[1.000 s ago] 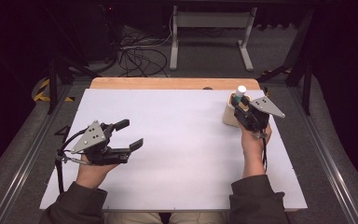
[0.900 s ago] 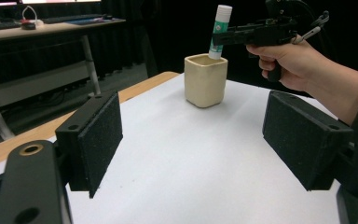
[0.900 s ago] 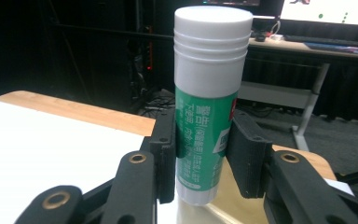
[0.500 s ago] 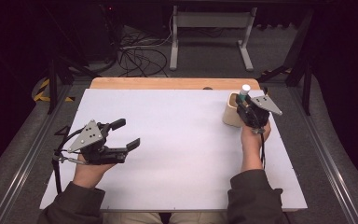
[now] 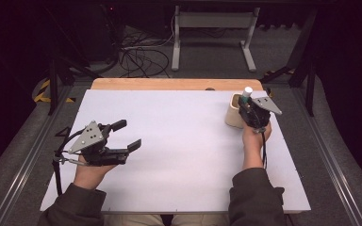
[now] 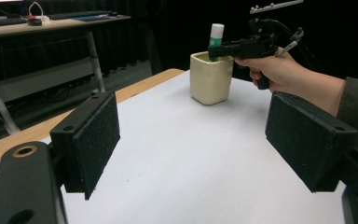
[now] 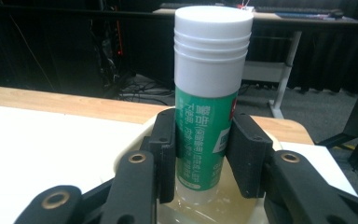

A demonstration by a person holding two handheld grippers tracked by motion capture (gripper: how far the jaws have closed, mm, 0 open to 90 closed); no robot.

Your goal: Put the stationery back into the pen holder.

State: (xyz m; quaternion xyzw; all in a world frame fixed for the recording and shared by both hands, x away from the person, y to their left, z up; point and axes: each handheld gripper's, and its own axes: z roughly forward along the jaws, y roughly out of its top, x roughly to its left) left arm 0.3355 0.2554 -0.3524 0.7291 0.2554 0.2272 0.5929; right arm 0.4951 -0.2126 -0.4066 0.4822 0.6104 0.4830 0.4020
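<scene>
Right gripper [image 7: 199,154]: clenched on glue stick [image 7: 209,93], stick upright, lower end inside cream cup [image 5: 234,111]. We judge step as lowering stick into cup or lifting it out; cannot tell which. We keep stick vertical, centred in mouth, clear of rim, so light cup doesn't tip.

Left gripper [image 5: 125,136]: released, jaws wide, holding nothing, at 8 o'clock on white table [image 5: 179,141]. Cup at 2 o'clock.

We count: two grippers, one glue stick, one cup.

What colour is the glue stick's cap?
White, above a green label on the glue stick; clearest in the right gripper view.
</scene>
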